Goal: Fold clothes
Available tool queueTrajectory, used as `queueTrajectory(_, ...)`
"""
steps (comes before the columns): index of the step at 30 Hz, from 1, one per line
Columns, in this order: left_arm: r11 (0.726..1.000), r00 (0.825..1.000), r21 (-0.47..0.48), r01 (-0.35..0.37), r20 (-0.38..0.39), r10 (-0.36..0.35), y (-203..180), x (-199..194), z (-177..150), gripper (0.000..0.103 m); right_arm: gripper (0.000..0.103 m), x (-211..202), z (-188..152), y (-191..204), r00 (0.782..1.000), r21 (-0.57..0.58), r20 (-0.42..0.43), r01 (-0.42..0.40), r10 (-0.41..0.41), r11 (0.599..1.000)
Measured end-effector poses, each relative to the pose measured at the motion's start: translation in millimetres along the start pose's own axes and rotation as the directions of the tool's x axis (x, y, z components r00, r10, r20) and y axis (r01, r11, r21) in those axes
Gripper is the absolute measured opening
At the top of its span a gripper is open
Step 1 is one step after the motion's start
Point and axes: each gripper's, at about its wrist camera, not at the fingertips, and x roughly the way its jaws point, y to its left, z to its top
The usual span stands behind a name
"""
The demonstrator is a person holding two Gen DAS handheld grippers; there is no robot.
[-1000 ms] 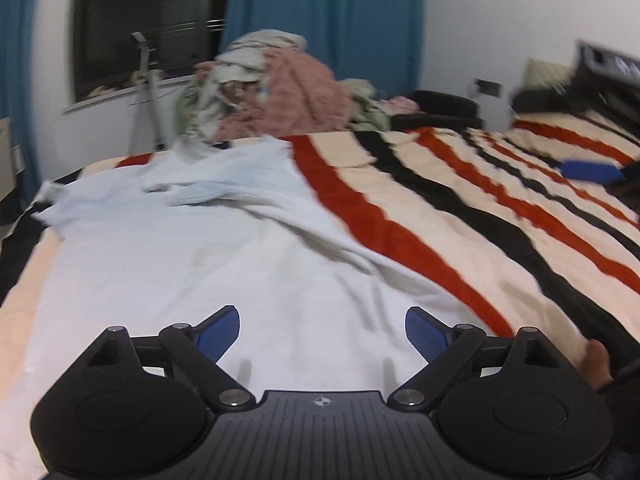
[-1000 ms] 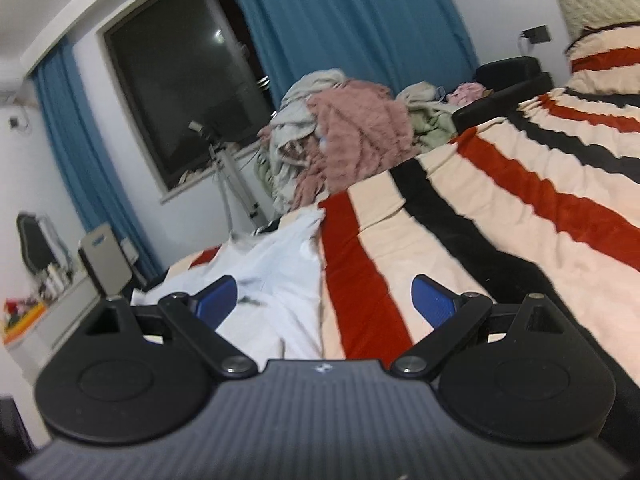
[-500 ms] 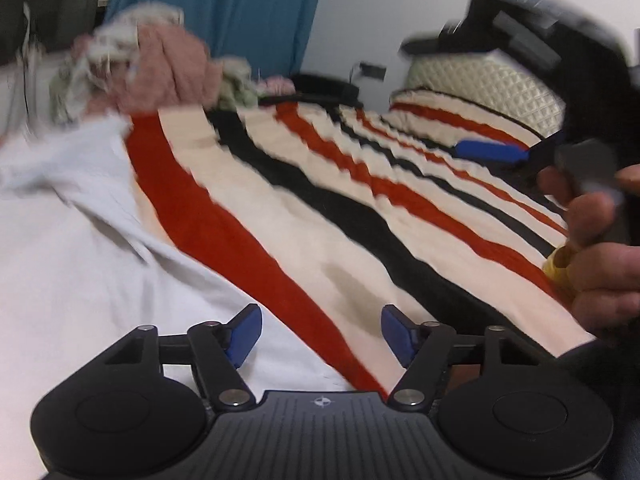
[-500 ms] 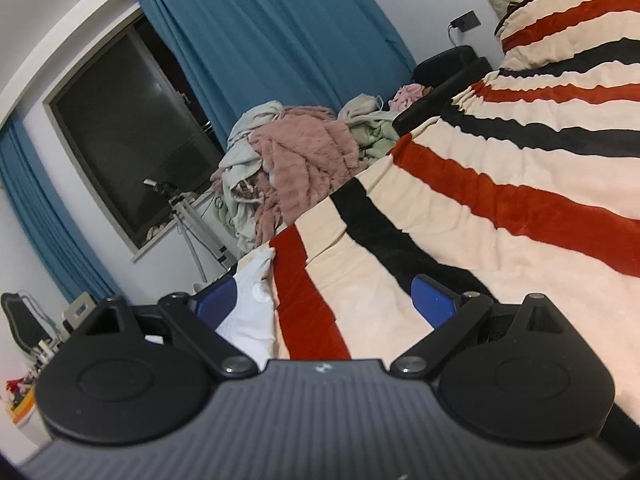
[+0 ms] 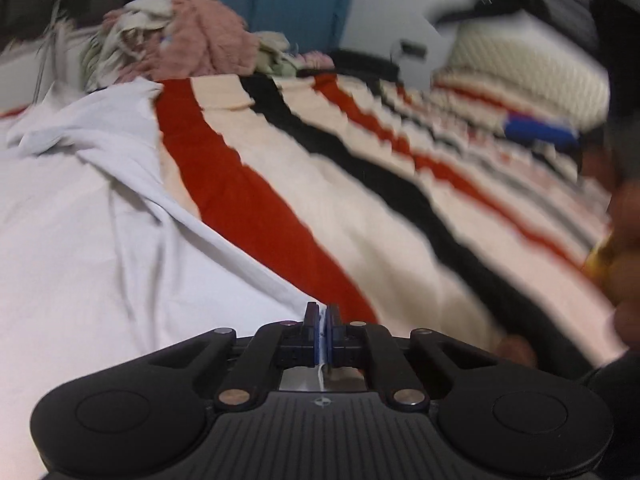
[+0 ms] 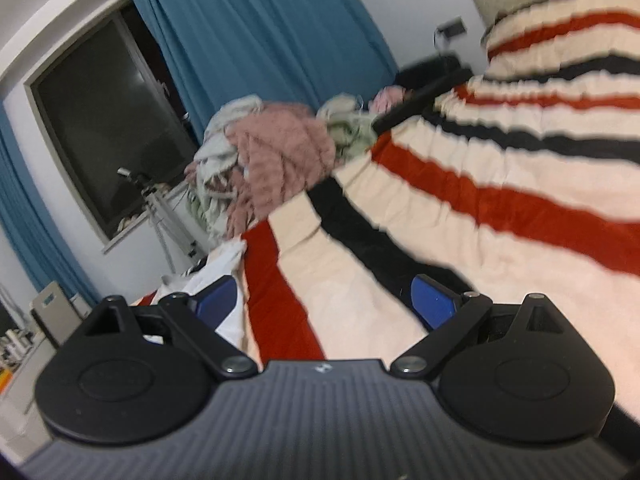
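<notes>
A white garment lies on a bed blanket striped cream, red and black; beyond the blanket, a pink fuzzy heap and blue curtains.

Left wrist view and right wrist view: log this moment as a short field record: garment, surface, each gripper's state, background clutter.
garment: white garment, spread flat, wrinkled
surface: striped blanket in cream, red and black
left gripper: left gripper shut, fingers pinching the garment's edge
right gripper: right gripper open, nothing between its fingers, above the blanket
background: clothes pile at the bed's far end, blue curtain, dark window
</notes>
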Motion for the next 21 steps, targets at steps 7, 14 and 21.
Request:
queueTrajectory(7,0.942,0.976,-0.296,0.158,0.193,-0.103,64,-122,18,0.003,0.095,-31,-3,22,0.977,-0.145,0.199,-0.045,0.074,0.988)
queueTrajectory(14,0.826,0.978,-0.553,0.108,0.207,0.010,136,-189,-22,0.003,0.095,-18,-12,43,0.986,-0.218,0.112,-0.097,0.124,0.971)
queueTrajectory(21,0.807,0.985,-0.573,-0.140,-0.002,0.170,164,-172,-38,0.003,0.095,-11,-37,76,0.986,-0.339,-0.038,-0.163,0.160,0.926)
